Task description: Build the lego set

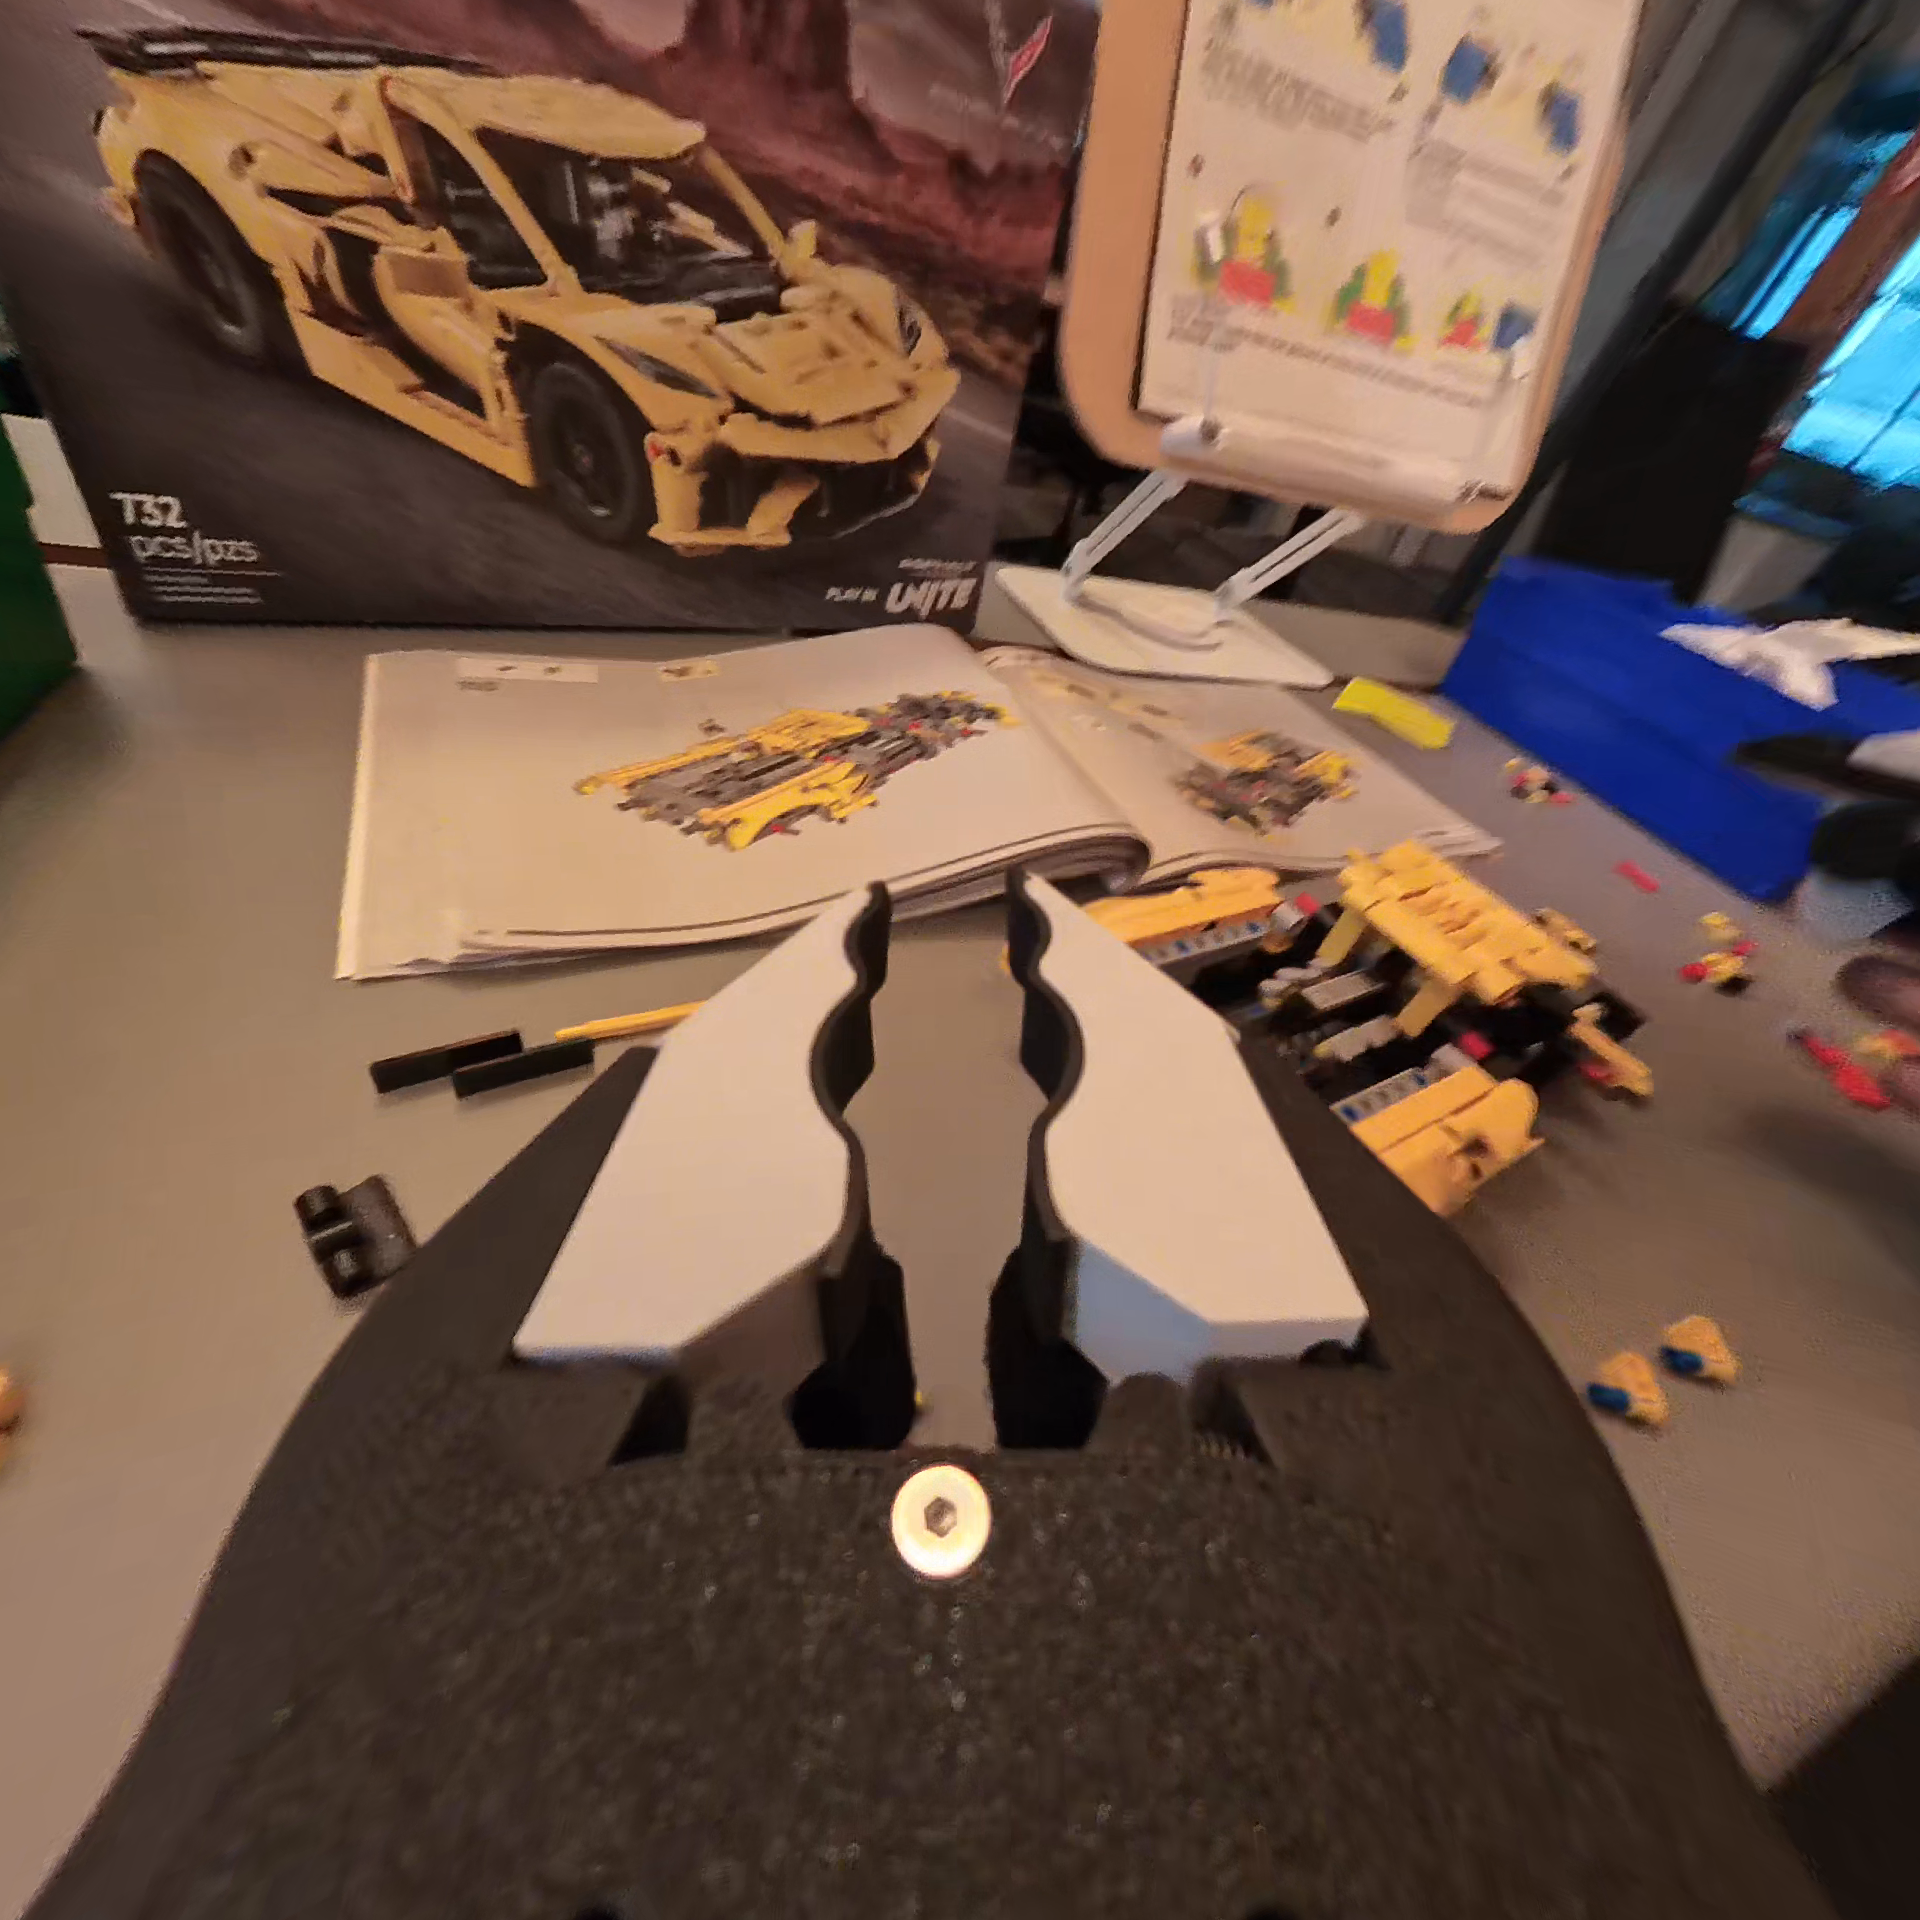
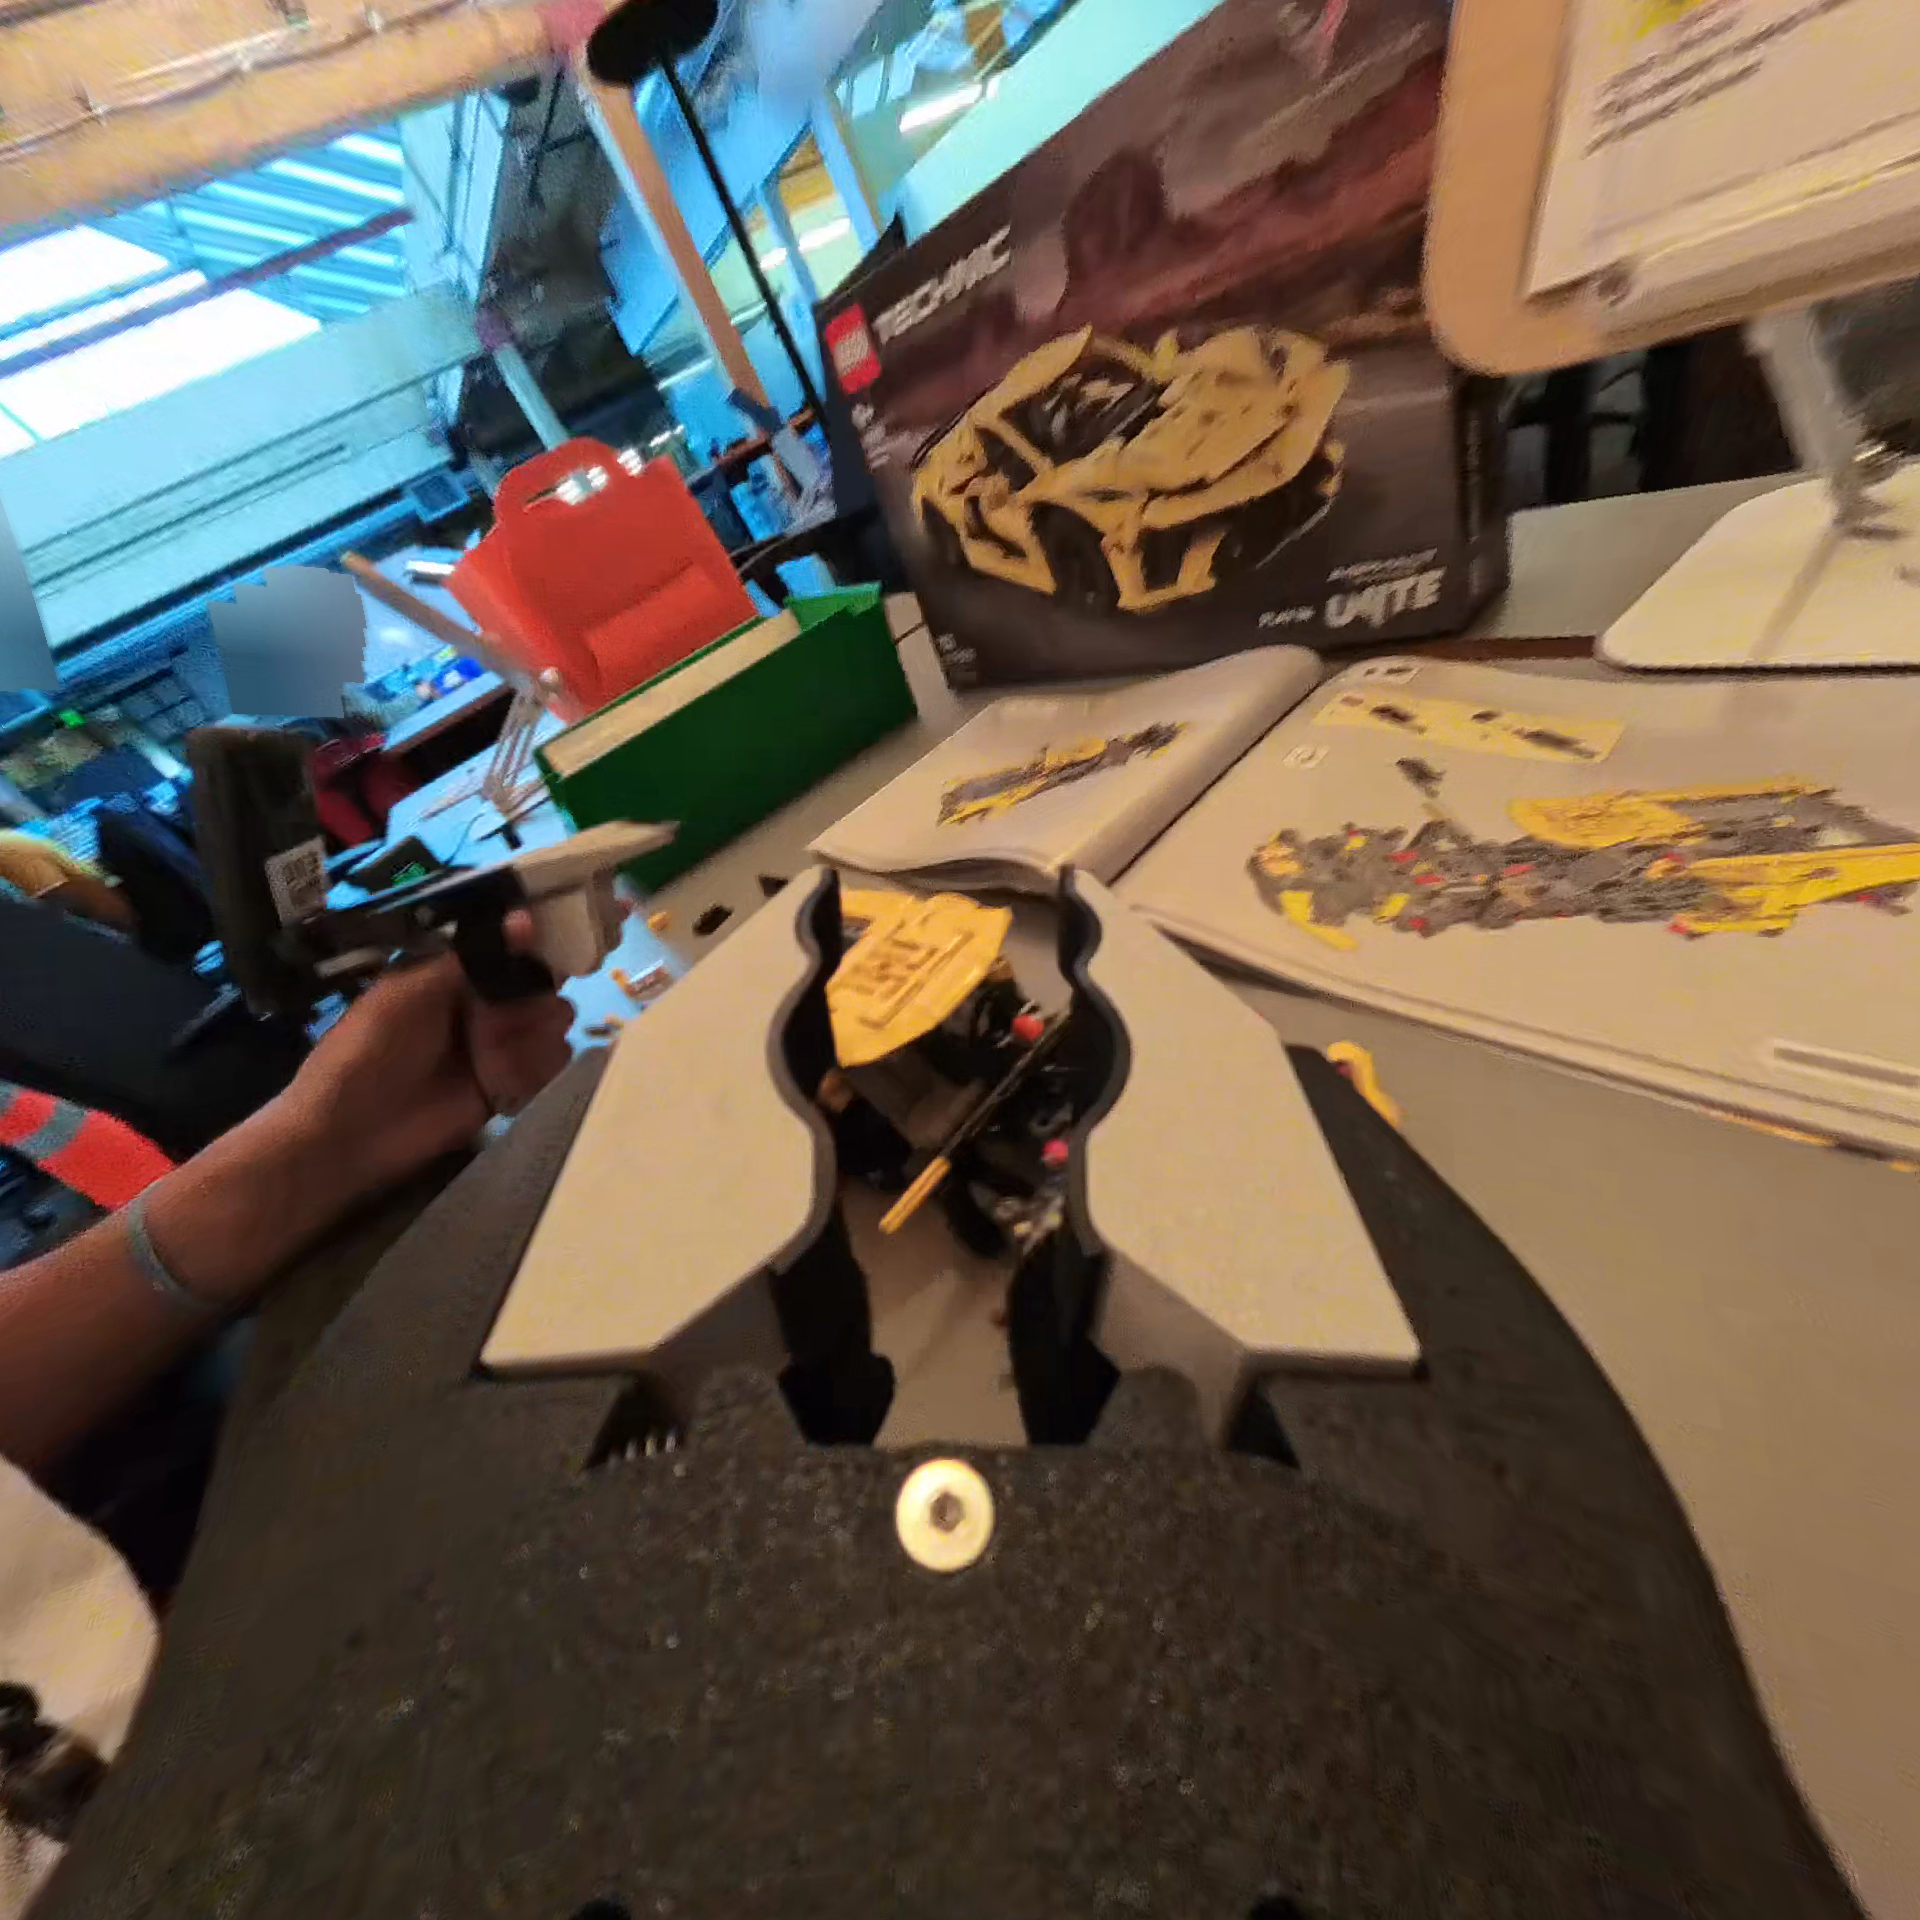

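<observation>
Part-built yellow-and-black car [image 1: 1382, 997] on worktop [image 1: 208, 1039] beside open manual [image 1: 727, 790]; loose pieces [image 1: 1662, 1382] scattered, much unbuilt. Left gripper [image 1: 951, 914] jaws apart, empty. Right gripper [image 2: 951, 894] jaws apart around car, grip uncertain.

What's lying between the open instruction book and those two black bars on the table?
In the left wrist view, a thin yellow rod lies on the grey table between the open instruction book and the two black bars, just beside the left gripper.
</observation>
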The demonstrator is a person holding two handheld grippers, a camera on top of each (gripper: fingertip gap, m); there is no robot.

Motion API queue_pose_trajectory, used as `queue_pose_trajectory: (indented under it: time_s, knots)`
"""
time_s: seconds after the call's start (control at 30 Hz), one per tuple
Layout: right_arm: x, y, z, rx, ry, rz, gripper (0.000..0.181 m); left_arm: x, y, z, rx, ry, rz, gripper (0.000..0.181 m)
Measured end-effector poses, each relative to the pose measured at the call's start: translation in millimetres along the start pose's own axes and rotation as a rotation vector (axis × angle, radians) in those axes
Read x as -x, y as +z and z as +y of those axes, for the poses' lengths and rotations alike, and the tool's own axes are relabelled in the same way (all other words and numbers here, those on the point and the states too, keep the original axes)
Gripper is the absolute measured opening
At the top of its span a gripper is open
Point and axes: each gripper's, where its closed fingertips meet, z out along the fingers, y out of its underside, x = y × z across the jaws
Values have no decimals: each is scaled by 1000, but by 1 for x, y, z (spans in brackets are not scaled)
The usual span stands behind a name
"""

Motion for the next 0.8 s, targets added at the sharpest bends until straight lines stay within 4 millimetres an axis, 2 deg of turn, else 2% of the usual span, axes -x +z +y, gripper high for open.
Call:
queue_pose_trajectory:
  time_s: [0.1,0.17,0.27,0.47,0.8]
  knots:
    - [-26,-9,-11,-56,-21,69,34,-8,6,11,57,48,13,21]
    - [-32,-12,-14,-90,29,71,34,-16,9,15,76,43,50,21]
    - [-32,-11,-13,-100,75,46,32,-16,11,18,91,27,61,21]
    - [-32,-4,0,-24,-66,102,28,-5,14,23,115,-52,49,21]
    - [-23,5,14,52,-128,88,25,-5,16,24,120,-24,39,21]
